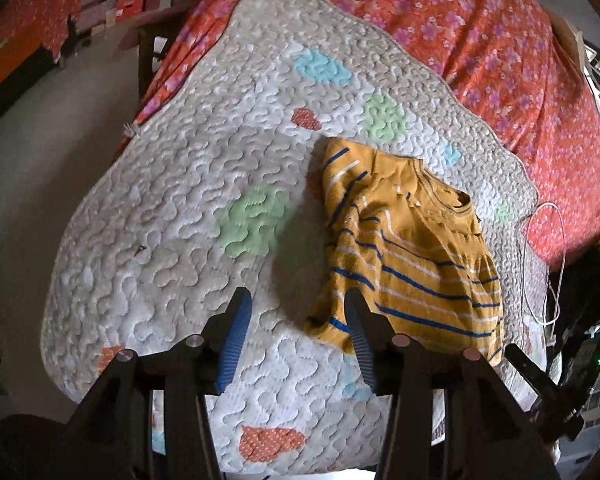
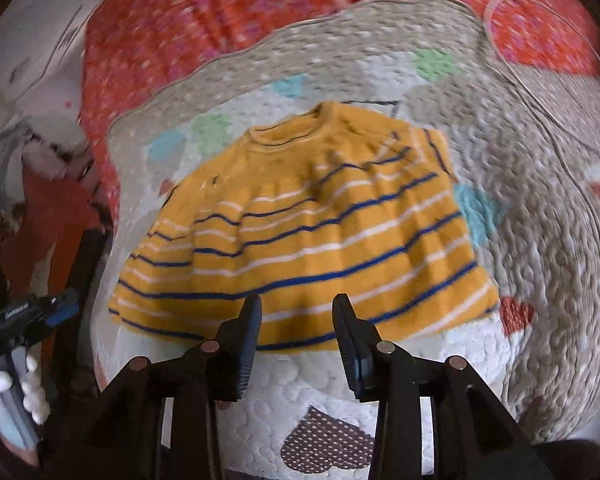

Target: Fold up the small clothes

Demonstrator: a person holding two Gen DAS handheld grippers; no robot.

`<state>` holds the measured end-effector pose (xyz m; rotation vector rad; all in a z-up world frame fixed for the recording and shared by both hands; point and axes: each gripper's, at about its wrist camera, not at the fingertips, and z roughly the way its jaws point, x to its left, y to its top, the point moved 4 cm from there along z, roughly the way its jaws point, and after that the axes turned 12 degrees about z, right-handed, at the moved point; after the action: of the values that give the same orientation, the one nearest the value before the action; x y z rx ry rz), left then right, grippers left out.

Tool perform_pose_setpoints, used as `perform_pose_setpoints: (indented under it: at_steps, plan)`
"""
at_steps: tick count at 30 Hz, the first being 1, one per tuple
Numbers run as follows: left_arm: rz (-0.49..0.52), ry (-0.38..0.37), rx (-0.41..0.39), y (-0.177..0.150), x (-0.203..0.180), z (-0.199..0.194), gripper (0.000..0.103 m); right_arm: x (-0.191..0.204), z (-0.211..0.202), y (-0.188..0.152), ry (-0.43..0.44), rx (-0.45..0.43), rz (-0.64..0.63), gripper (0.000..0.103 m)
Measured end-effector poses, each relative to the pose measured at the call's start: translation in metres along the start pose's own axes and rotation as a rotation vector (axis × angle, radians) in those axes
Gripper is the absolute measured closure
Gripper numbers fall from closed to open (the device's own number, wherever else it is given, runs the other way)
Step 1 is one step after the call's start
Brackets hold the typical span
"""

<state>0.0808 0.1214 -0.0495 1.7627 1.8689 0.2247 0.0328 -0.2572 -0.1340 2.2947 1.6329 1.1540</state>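
Quilt bears shirt, neckline far, hem near.

The left tongs stand with their blue-padded jaws spread wide over a quilted mat, nothing between them. A small mustard shirt with blue and white stripes lies on the mat to the right, its collar turned toward the far side and its near hem beside the right jaw. The mat rests on an orange floral bedspread. A white cable loops at the mat's right edge.
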Motion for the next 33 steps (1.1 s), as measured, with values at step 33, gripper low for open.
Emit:
perform_pose_setpoints:
  at_steps: [33]
  plan:
    - [-0.012, -0.203, -0.043, -0.013, -0.039, 0.077, 0.062, 0.268, 0.276, 0.021, -0.382, 0.529, -0.621, 0.035]
